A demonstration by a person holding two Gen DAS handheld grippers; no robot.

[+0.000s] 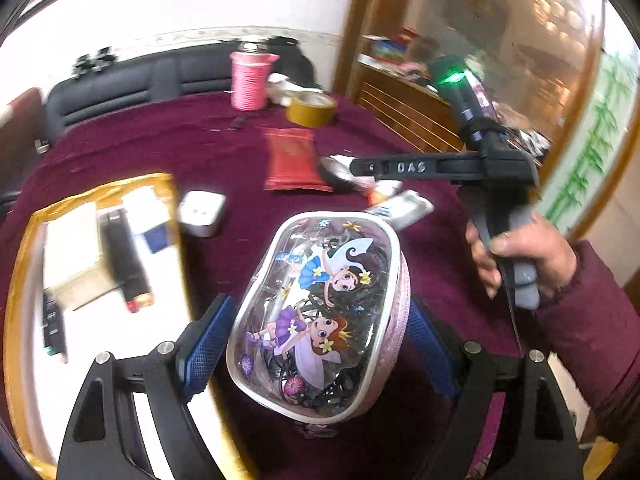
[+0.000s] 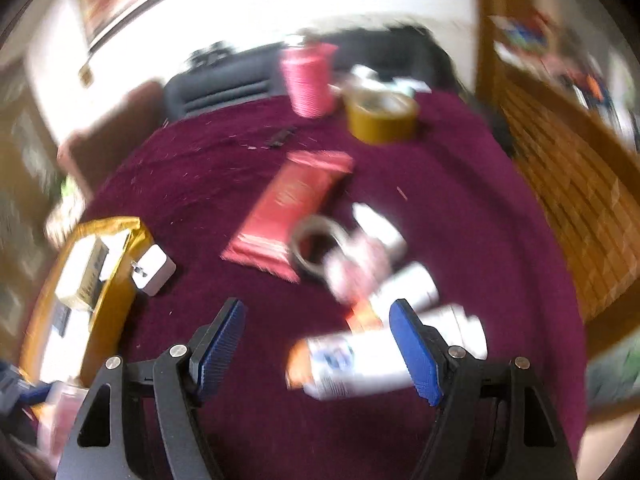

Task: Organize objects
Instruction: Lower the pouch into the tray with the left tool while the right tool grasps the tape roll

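My left gripper (image 1: 320, 306) is shut on a clear zip pouch (image 1: 316, 312) printed with cartoon fairies. Its blue pads (image 1: 208, 344) press the pouch's two sides, and the pouch hangs above the maroon tablecloth (image 1: 132, 140). My right gripper (image 2: 318, 306) is open with nothing between its pads. A white tube (image 2: 356, 364) lies on the cloth under it, partly behind the right finger. In the left wrist view the right gripper (image 1: 360, 168) shows side-on, held by a hand (image 1: 520, 256) in a maroon sleeve.
A gold-rimmed tray (image 1: 24, 280) holding boxes and a dark stick sits at the left. On the cloth lie a white charger (image 2: 154, 270), a red packet (image 2: 292, 200), a clear tape ring (image 2: 316, 248), white bottles (image 2: 408, 284), a yellow tape roll (image 2: 380, 120) and a pink cup (image 2: 308, 80).
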